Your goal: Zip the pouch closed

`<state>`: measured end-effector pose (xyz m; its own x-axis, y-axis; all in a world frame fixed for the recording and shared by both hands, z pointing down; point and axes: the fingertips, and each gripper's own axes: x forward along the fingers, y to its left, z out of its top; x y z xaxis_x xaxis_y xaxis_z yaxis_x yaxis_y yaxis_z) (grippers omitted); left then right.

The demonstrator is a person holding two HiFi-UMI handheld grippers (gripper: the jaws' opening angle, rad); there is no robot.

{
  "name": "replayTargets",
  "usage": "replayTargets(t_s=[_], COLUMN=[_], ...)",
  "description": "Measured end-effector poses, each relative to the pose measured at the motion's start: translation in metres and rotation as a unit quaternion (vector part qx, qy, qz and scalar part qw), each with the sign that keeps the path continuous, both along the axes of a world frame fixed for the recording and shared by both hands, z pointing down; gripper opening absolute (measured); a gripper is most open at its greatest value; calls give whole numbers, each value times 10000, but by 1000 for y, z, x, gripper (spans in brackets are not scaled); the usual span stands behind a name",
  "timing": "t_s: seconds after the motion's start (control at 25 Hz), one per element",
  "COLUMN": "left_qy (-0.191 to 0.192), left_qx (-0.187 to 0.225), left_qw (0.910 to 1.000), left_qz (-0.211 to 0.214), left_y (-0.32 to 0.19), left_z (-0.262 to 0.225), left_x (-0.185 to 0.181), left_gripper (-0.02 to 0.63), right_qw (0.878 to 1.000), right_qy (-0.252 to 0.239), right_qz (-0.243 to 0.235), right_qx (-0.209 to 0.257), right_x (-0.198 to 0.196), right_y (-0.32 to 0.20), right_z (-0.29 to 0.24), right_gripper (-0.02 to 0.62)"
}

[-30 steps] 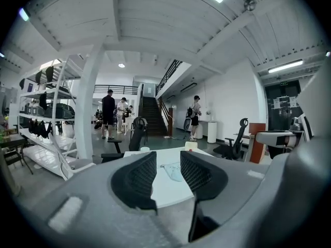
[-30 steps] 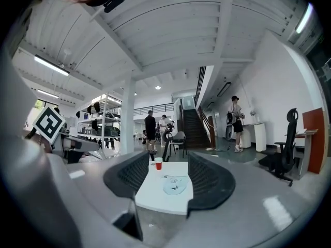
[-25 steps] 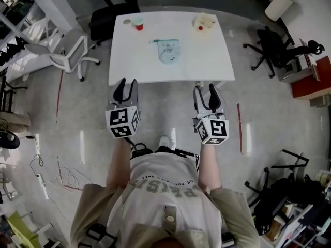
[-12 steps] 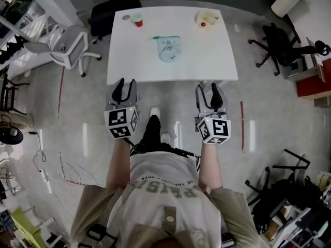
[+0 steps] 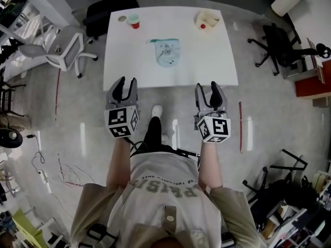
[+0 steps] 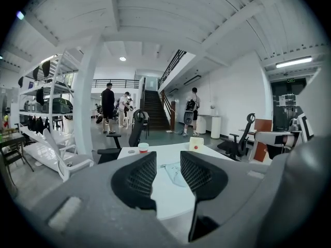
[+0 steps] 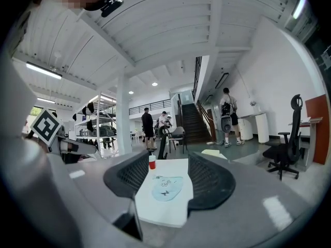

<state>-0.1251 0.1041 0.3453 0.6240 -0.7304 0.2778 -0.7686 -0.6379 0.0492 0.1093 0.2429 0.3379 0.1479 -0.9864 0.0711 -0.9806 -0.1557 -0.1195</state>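
Pouch [image 5: 166, 52]: flat at the middle of the table [image 5: 207, 66]; we judge its zipper edge lies far, running left to right.
Left hand-held gripper [image 5: 124, 85]: released, empty, short of the near table edge.
Right hand-held gripper [image 5: 210, 89]: released, empty.
Bearing: pouch ahead, between both; neither plainly nearer.

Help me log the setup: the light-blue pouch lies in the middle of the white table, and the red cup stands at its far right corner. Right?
No. The red cup stands at the far left corner, as the head view shows. The light-blue pouch does lie in the middle of the white table.
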Motion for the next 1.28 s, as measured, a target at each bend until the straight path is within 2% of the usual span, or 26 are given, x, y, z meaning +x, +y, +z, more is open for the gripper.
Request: replayTargets(t_s=[0.32,0.44,0.64,1.08,1.28], left_qy=[24,36,63,85,23], left_qx=[18,15,-1,55,-31], left_qw=[10000,10000,9999,9997,9995], left_qz=[-64,-86,-87,204,318], left_y=[-54,-80,-129,-233,-259], left_z=[4,7,4,-6,3], left_x=[20,28,42,88,99], left_gripper=[152,152,151,152,152], right_qw=[10000,10000,9999,9997,9995], right_qy=[45,68,86,135,94], right_qz=[-17,25,51,217,307], right_qx=[-19,-40,-46,3,-40], right_x=[22,32,47,84,92], right_y=[-54,-79,-124,-222,-250], right_z=[1,3,-1,-12,-7], right_gripper=[210,232,232,232,232])
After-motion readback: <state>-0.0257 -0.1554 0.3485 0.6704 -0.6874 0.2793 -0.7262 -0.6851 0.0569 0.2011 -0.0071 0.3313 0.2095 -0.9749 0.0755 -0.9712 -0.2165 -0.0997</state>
